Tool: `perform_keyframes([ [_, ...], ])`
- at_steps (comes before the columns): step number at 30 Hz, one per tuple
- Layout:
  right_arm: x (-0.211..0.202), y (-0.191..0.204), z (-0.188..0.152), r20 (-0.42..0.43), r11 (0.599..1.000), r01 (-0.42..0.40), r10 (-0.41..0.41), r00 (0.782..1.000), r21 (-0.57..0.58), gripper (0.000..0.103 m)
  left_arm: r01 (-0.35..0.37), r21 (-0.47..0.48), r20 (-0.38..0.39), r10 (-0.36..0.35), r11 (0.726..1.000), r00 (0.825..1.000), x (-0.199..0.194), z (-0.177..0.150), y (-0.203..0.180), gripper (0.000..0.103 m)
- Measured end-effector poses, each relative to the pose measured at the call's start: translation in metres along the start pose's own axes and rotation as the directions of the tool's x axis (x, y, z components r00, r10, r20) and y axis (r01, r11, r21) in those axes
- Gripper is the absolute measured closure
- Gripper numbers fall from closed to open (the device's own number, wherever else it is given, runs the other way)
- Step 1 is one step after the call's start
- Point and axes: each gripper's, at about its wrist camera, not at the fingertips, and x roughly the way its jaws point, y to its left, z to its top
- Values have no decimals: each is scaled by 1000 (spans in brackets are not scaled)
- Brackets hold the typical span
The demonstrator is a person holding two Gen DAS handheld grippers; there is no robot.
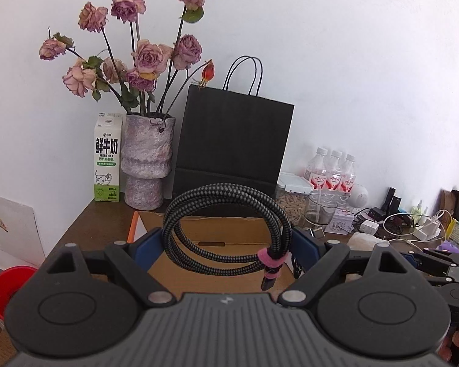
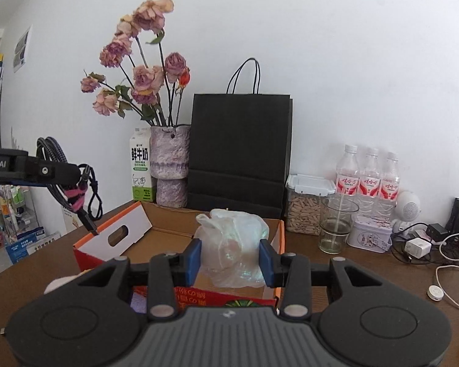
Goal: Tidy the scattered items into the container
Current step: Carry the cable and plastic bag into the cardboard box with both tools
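My left gripper [image 1: 226,244] is shut on a coiled black braided cable [image 1: 229,191] bound with a pink strap; its blue pads stand wide on either side of the coil. The coil hangs above the open cardboard box [image 1: 223,229]. In the right wrist view my right gripper [image 2: 231,260] is shut on a crumpled clear plastic bag [image 2: 232,235], held over the orange-rimmed box [image 2: 280,244]. At the left of that view the left gripper [image 2: 73,172] shows from the side, with the cable [image 2: 50,150] dangling beside the box's white flap.
Behind the box stand a vase of dried roses [image 2: 169,165], a milk carton [image 2: 140,168] and a black paper bag [image 2: 240,153]. To the right are a lidded jar [image 2: 306,211], a glass [image 2: 336,223], three water bottles [image 2: 367,177], a tin and chargers with white cords [image 2: 419,247]. A red bin [image 1: 6,290] sits low left.
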Motion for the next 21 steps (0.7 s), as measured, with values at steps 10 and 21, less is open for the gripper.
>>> perform_keyframes([
  [10, 142, 0, 1, -278, 999, -53, 48, 959, -11, 64, -63, -31, -235, 54, 998, 970, 123, -22, 21, 14],
  [21, 186, 3, -30, -431, 998, -58, 65, 900, 29, 62, -136, 82, -330, 155, 987, 931, 167, -47, 25, 14],
])
